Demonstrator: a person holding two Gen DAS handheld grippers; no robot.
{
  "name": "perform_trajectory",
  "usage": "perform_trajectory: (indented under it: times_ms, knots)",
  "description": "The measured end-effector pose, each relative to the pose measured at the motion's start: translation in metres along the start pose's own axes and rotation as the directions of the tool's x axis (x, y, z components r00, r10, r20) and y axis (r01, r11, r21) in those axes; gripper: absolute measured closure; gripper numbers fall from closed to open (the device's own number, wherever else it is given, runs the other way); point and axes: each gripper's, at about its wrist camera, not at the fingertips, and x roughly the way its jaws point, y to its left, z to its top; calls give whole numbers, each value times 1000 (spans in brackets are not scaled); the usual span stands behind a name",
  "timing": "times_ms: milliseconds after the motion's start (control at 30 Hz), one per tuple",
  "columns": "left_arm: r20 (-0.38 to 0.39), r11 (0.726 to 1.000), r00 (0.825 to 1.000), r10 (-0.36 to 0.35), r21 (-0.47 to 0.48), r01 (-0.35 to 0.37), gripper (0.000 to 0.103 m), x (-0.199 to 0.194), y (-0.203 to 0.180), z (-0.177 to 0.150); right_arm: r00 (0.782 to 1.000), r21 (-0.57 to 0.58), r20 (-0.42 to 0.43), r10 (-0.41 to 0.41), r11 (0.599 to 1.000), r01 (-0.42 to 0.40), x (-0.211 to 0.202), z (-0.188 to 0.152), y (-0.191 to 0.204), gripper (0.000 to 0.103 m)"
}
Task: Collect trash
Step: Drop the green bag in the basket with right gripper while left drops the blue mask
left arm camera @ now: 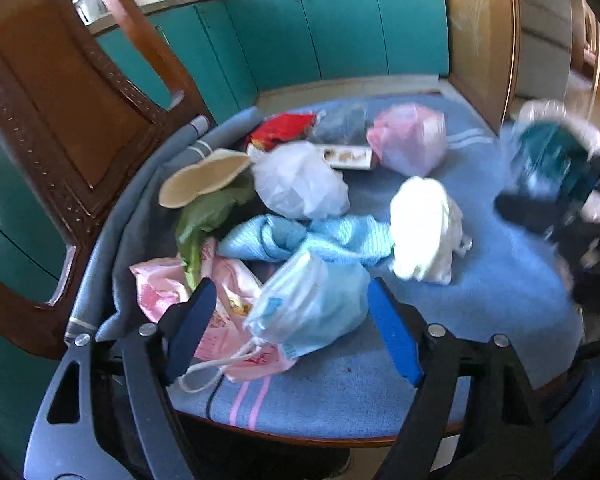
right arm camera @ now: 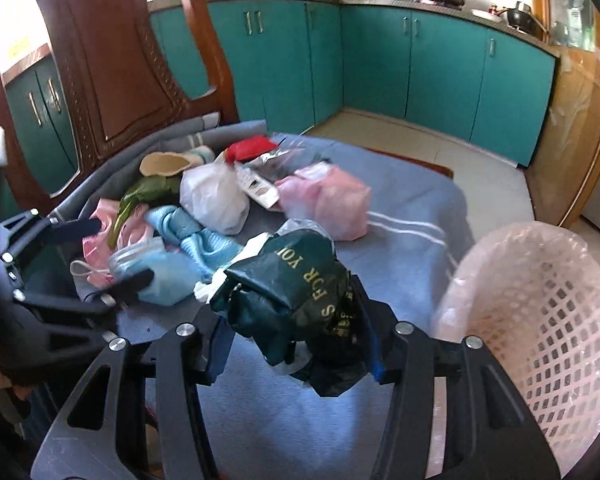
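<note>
Teal cabinets (right arm camera: 440, 68) stood behind a blue blanket (left arm camera: 480, 280) strewn with trash. Only the right view showed the pink basket (right arm camera: 548, 320). The right gripper (right arm camera: 296, 344) clenched a dark green bag (right arm camera: 292, 292); the left gripper (left arm camera: 292, 328) was released around a light blue mask (left arm camera: 312, 300).

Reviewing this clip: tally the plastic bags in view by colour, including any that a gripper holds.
White: 2, the white bag mid-pile and the cream-white bag
Pink: 2, the tied pink bag and the flat printed pink bag
Dark green: 1, the dark green bag in the right gripper
Total: 5
</note>
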Motion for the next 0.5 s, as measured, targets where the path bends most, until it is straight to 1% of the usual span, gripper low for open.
perform_trajectory:
  times_ms: [33,100,167,200,233,267,300,367,433,500]
  knots:
    - [-8,1000,1000,-1,3,1,24,2,-1,-1,1000,1,7,-1,1000,1,0,0,-1,50]
    - [-31,1000,999,14,21,-13,29,8,-6,-1,1000,2,20,-3,1000,3,-5,1,-2,50]
    - [-51,999,998,26,37,-24,42,13,-9,-3,999,0,37,-7,1000,7,-10,2,-4,50]
    - [-61,999,998,24,37,-22,46,15,-10,-3,999,1,45,-7,1000,7,-12,1,-5,50]
    - [-67,999,998,18,34,-16,51,16,-10,-3,998,3,54,-8,1000,8,-15,1,-6,50]
    - [-67,999,998,14,31,-12,59,16,-9,-4,998,7,63,-9,1000,9,-18,1,-8,51]
    - [-65,999,998,15,31,-13,63,16,-10,-3,997,11,71,-9,1000,8,-20,1,-9,51]
    - [-56,1000,998,8,26,-6,76,14,-9,-1,996,18,86,-11,1000,9,-23,2,-11,51]
    - [-37,1000,999,-17,-5,17,79,8,-4,1,994,36,110,-21,999,17,-29,3,-17,51]
    - [-4,998,999,-47,-48,47,80,-2,4,5,989,63,142,-42,997,34,-38,4,-27,51]
